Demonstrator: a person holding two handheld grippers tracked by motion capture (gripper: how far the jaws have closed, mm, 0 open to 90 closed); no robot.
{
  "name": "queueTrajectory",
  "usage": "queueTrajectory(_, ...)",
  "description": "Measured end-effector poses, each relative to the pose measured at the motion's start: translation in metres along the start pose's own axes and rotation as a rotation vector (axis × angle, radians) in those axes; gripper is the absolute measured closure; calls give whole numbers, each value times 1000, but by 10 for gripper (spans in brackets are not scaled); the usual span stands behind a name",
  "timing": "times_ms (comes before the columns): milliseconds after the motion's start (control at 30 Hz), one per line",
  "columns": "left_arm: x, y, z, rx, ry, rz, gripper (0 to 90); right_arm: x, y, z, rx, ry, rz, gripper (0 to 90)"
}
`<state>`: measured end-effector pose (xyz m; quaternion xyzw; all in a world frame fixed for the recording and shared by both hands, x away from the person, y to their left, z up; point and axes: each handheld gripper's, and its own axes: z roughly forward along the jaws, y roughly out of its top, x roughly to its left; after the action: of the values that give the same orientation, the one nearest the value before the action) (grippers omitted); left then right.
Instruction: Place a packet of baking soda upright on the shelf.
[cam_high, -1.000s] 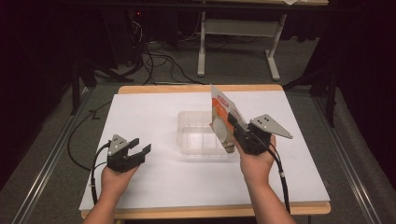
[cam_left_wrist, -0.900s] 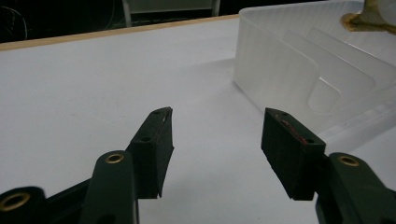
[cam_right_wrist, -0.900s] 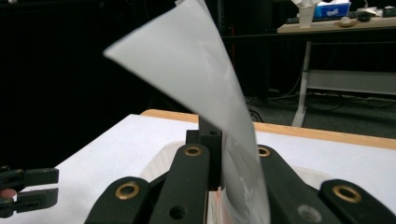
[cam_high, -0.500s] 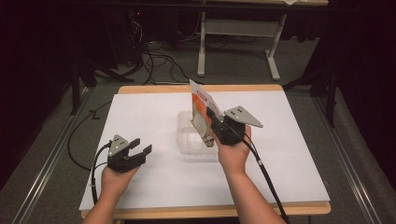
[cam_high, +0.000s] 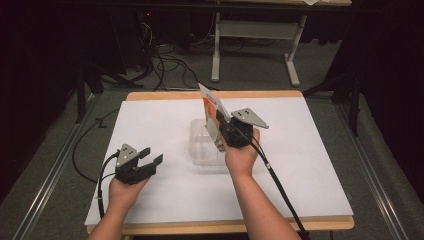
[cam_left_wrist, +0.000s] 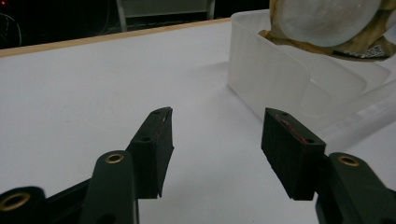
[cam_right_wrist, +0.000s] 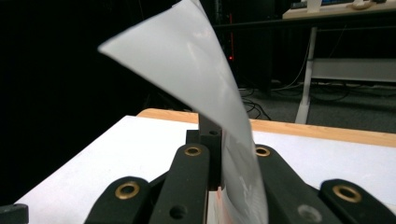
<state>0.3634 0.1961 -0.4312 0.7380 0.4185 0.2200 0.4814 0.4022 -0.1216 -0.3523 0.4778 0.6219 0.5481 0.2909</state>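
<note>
Tongs first: the right tongs (cam_high: 223, 134) clamp a flat white-and-orange plastic packet (cam_high: 211, 112) over the clear plastic tub (cam_high: 200, 149) mid-desk; the left tongs (cam_high: 151, 156) stand apart, empty, near the desk's left edge. Light, floppy, slick packet: grip its stiffer sealed edge.

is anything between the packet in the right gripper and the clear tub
Nothing visible. The right gripper holds the packet upright just over the open clear tub. The left gripper rests open, well off to the side.
</note>
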Motion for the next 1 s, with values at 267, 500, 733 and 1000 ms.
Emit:
queueTrajectory(267, 2, 0, 1, -1, -4, -1, 440, 7, -6, 13, -3, 5, 20, 900)
queueTrajectory(500, 2, 1, 2, -1, -8, 4, 440, 12, -9, 15, 1, 21, 37, 900)
queueTrajectory(733, 2, 1, 0, -1, -11, 4, 440, 18, -11, 18, -1, 30, 29, 900)
queueTrajectory(1000, 2, 1, 0, -7, -13, 0, 440, 14, -24, 23, 28, 20, 26, 900)
